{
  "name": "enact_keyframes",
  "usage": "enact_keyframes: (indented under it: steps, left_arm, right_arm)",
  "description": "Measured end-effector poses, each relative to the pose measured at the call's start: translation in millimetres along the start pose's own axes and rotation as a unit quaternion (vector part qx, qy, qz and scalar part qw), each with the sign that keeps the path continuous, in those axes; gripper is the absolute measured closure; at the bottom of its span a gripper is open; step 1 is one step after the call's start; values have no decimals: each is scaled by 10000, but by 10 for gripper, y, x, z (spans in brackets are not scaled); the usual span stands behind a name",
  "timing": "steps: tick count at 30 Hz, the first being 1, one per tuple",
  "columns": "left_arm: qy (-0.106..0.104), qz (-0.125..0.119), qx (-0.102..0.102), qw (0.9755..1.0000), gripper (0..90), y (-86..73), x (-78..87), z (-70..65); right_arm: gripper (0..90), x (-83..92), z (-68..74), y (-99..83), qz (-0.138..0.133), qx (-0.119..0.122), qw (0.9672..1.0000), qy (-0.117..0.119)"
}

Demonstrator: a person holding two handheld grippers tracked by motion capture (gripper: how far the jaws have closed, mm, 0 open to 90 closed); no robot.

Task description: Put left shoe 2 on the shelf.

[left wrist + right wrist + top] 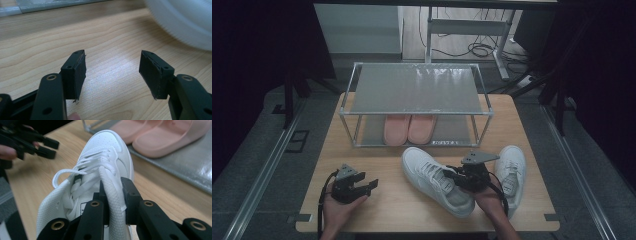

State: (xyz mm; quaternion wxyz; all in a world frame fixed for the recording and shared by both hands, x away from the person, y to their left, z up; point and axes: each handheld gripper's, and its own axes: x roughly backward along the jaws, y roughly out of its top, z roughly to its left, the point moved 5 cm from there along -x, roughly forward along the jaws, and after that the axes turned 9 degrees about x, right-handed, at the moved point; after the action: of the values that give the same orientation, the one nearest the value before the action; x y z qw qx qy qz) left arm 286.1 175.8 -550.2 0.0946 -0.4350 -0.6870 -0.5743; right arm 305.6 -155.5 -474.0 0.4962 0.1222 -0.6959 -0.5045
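Left tool [371, 185], at 7 o'clock in the high view: matte black body, grey three-cornered plate on top, black cable looping off its left side. Right tool [451, 175], at 5 o'clock: same black build, larger-looking grey plate, black cable curling off to the right. Both forearms bare, no sleeves in view. Left gripper view: two black blocky pads [75, 75] with frayed black facing, small screw holes on the pad tops, brass-ringed pivots on the black linkage arms. Right gripper view: same black arms, four brass-ringed pivot holes along 6 o'clock.
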Motion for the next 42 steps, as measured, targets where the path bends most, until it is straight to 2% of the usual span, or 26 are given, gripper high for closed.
enact_keyframes:
  steps: [7, 14, 18, 34, 42]
  left_arm:
    - [-3, -6, -9, 10000, 390, 2, 3, 0]
    - [2, -13, -3, 10000, 390, 5, 8, 12]
    - [2, -7, 3, 10000, 390, 5, 8, 10]
    - [-17, 9, -27, 10000, 390, 2, -11, 0]
    - [-8, 27, -29, 10000, 390, 0, -15, -2]
  right_arm:
    - [808, 232, 58, 152, -415, 49, 9991, 77]
    - [808, 418, 26, 290, -814, 62, 9964, 210]
    - [809, 514, -14, 370, -1017, 61, 9946, 208]
    - [811, 786, -120, 826, -1512, 216, 9880, 233]
    - [810, 804, -268, 1129, -1725, 121, 9847, 221]
